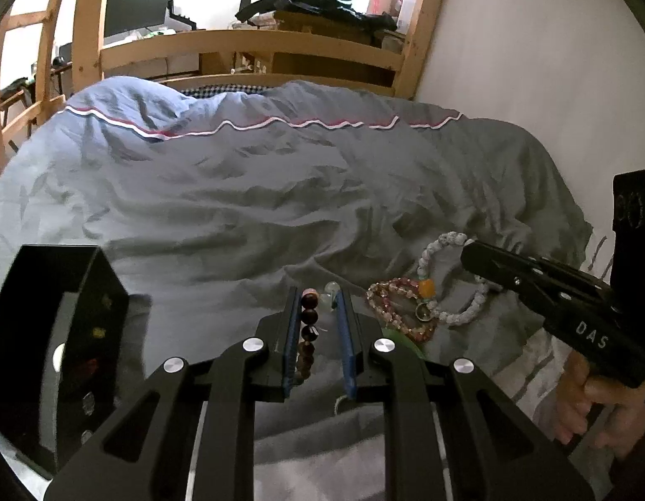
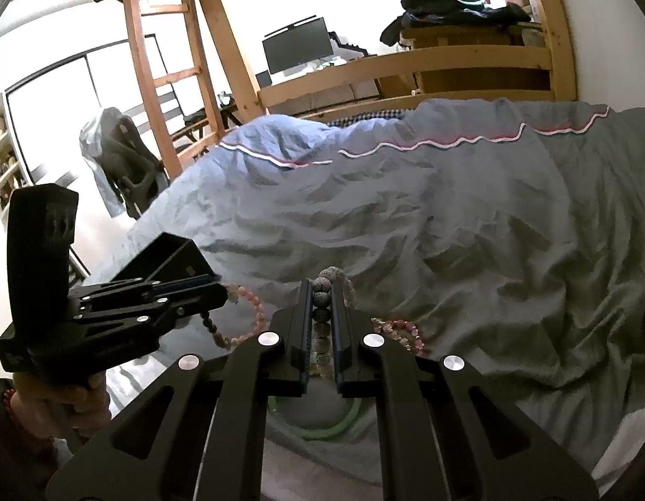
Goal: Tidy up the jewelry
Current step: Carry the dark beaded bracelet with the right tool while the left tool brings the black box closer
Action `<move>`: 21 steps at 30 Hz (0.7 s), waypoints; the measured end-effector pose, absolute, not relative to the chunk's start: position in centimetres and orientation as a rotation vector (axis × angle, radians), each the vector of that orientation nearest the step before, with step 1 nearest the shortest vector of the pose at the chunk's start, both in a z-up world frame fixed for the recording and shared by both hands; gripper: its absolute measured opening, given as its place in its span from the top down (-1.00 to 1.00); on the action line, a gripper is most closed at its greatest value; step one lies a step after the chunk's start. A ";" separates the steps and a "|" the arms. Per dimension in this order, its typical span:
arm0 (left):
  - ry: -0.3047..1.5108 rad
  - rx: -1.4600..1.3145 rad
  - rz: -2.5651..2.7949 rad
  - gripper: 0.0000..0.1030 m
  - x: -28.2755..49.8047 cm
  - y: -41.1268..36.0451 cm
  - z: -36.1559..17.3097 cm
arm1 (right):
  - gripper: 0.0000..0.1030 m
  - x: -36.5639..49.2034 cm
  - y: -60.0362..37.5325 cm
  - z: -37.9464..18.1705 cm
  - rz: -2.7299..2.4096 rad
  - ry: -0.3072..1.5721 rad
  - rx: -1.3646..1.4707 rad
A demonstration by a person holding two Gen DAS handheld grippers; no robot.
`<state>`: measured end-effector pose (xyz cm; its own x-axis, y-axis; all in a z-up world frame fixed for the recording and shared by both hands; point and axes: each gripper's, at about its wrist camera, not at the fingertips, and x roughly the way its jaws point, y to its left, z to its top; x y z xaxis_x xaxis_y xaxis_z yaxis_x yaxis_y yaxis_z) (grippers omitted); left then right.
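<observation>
Bracelets sit pinched in both my claws above the grey duvet [image 1: 247, 192], brown wooden beads [image 1: 309, 334] in my left gripper [image 1: 318, 304], pale speckled beads [image 2: 322, 309] in my right gripper [image 2: 322, 292], so next, I judge, each must travel to the black box [image 1: 51, 355].
</observation>
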<state>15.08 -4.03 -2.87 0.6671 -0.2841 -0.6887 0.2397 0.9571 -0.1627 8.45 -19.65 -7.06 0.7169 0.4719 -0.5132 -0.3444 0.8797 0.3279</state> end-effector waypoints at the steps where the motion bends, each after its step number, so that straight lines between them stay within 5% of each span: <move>1: 0.784 -0.060 -0.294 0.67 14.7 -3.9 -2.6 | 0.82 8.2 -19.7 -6.8 0.462 0.623 0.225; 21: 0.777 -0.075 -0.247 0.67 8.7 1.4 2.0 | 0.82 3.6 -14.8 -1.5 0.515 0.581 0.105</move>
